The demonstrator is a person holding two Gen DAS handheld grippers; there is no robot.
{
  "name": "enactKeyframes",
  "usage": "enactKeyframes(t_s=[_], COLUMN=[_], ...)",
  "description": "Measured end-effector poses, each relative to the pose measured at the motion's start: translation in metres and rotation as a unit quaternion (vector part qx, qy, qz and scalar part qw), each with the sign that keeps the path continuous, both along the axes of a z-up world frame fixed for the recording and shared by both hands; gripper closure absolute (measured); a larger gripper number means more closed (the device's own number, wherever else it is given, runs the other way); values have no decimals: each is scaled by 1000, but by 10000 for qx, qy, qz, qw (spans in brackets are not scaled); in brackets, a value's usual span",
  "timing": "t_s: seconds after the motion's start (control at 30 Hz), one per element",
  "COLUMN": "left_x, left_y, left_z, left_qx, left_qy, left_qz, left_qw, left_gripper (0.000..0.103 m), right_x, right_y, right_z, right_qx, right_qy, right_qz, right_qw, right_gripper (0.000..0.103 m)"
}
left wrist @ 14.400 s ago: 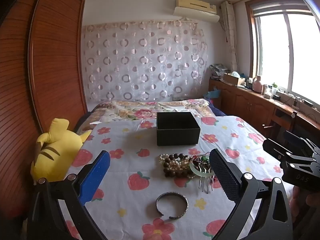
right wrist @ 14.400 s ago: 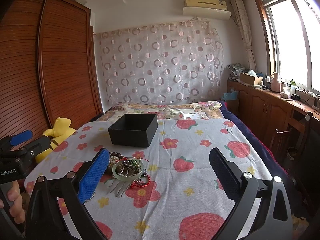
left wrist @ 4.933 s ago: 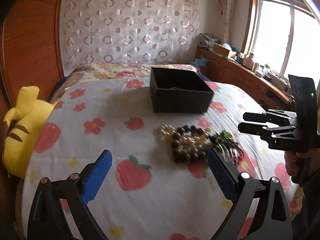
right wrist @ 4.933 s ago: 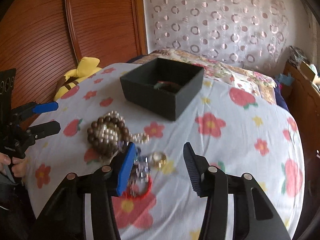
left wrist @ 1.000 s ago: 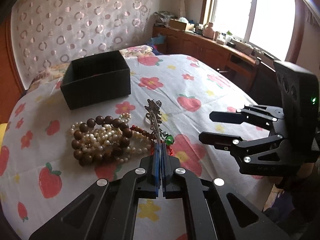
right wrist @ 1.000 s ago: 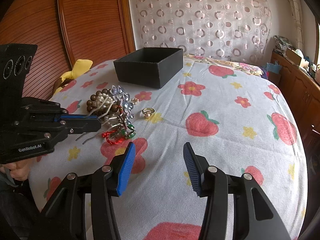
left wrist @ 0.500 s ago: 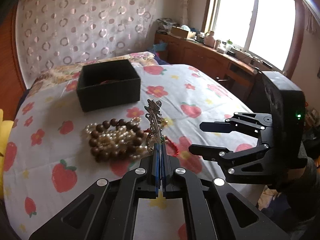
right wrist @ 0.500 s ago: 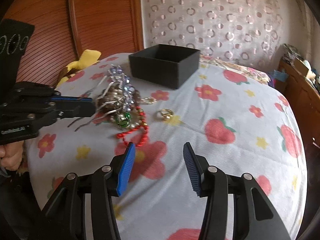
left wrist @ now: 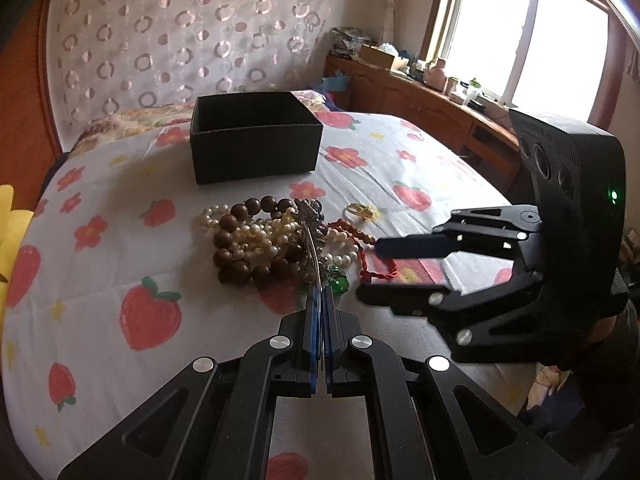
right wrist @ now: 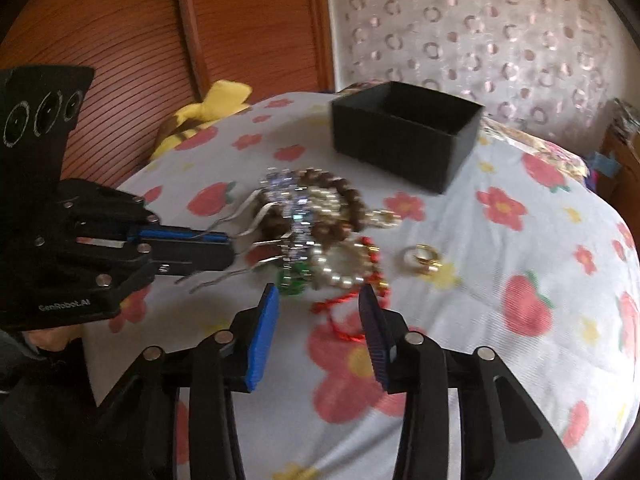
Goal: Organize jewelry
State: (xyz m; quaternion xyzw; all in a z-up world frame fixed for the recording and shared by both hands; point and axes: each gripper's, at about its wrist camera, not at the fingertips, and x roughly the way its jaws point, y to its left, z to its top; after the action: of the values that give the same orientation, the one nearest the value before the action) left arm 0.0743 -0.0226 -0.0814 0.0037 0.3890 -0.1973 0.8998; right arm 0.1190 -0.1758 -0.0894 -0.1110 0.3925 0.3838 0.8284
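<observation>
My left gripper [left wrist: 320, 298] is shut on the prongs of a silver hair comb [left wrist: 310, 236] whose crystal head [right wrist: 288, 196] hangs over a pile of wooden and pearl beads [left wrist: 248, 240]. A green bead [right wrist: 292, 276] sits just under the comb. My right gripper [right wrist: 318, 320] points at the pile's near edge with its jaws closing. A red cord bracelet [right wrist: 340, 304] lies on the sheet between and just beyond its fingertips, and the pads do not press on it. A gold ring [right wrist: 422, 258] lies to the right. The black box [right wrist: 404, 132] stands open behind.
The jewelry lies on a bed with a strawberry and flower sheet [left wrist: 120, 280]. A yellow plush toy [right wrist: 200, 120] rests at the bed's left edge against a wooden wardrobe [right wrist: 120, 20]. A hand [right wrist: 44, 336] holds the left gripper. A wooden counter [left wrist: 432, 108] runs under the window.
The right gripper has come in toward the bead pile and its jaws have narrowed. The left gripper has shifted sideways, still shut on the comb.
</observation>
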Motion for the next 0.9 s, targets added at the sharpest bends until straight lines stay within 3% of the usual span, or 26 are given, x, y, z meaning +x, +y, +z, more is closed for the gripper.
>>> enactKeyframes(t_s=[0.33,0.47,0.63,0.9], left_x=[-5,-5,-9,-4], left_y=[6,7,8,5], left_z=[8,11,15,10], left_qx=[-255,-374,-451,-197], left_qy=[-134,-119,-177,-211], left_qz=[-114,-139,-142,-6], left_qw=[9995,9991,9987,9996], left_gripper=[102,102,102,102], right_x=[6,7,4,-6], right_y=[21,23,14,2], right_z=[0,-2,6,21], right_qx=[-309,-368,-161,-67], right_qy=[-29,-54,-113,-253], right_qz=[208,210,212,146], right_qw=[9993,9991,9996,9996], right_gripper=[76,91,92,92])
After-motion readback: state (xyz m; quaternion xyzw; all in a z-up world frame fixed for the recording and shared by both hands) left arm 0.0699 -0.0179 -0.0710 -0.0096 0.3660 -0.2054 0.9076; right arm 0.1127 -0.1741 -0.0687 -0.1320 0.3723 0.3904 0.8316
